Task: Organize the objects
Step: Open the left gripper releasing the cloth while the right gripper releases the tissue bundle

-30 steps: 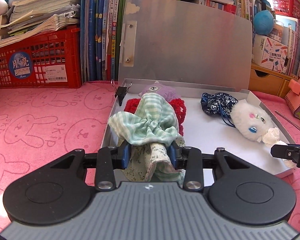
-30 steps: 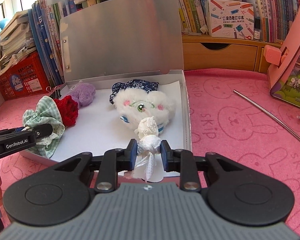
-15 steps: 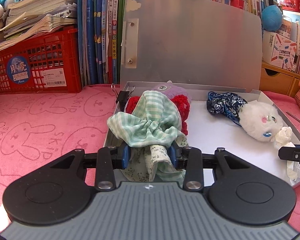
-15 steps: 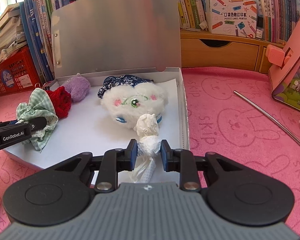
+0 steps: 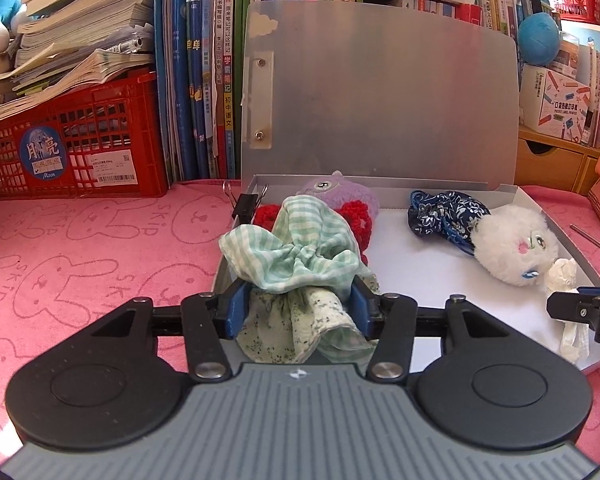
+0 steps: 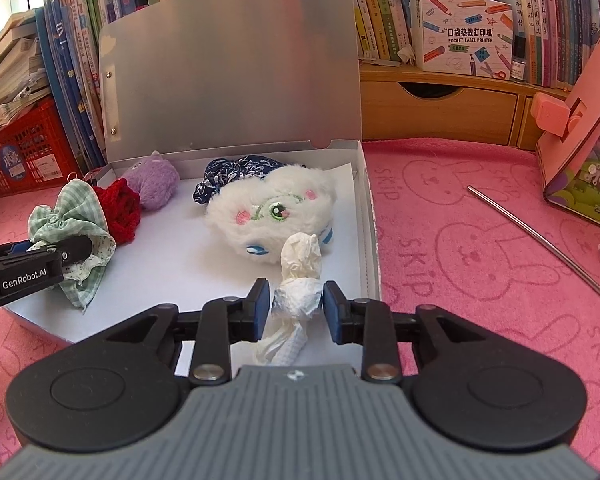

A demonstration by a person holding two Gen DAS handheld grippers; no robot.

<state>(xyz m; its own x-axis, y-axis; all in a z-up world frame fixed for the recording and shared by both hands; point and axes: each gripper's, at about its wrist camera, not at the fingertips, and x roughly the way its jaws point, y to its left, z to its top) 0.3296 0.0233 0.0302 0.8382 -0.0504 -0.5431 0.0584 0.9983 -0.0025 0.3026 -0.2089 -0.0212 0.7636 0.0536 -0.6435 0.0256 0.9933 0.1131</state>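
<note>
A shallow metal box (image 5: 388, 182) with its lid raised (image 6: 236, 68) lies on the pink mat. My left gripper (image 5: 298, 300) is shut on a green checked scrunchie (image 5: 296, 256) at the box's front left; it also shows in the right wrist view (image 6: 66, 224). My right gripper (image 6: 294, 304) has its jaws slightly parted around a white crumpled scrunchie (image 6: 300, 276) at the box's front right. Inside lie a white fluffy toy (image 6: 268, 212), a blue patterned scrunchie (image 5: 444, 216), a red one (image 6: 118, 206) and a purple plush (image 6: 154, 182).
A red crate (image 5: 72, 140) with stacked papers and upright books (image 5: 196, 68) stand behind at the left. A binder clip (image 5: 244, 202) sits on the box's left wall. A metal rod (image 6: 540, 240), a pink stand (image 6: 580, 120) and wooden drawers (image 6: 440, 108) are at the right.
Both grippers have moved forward over the box with their scrunchies. The right jaws have widened a little around the white scrunchie, which now rests lower in the box.
</note>
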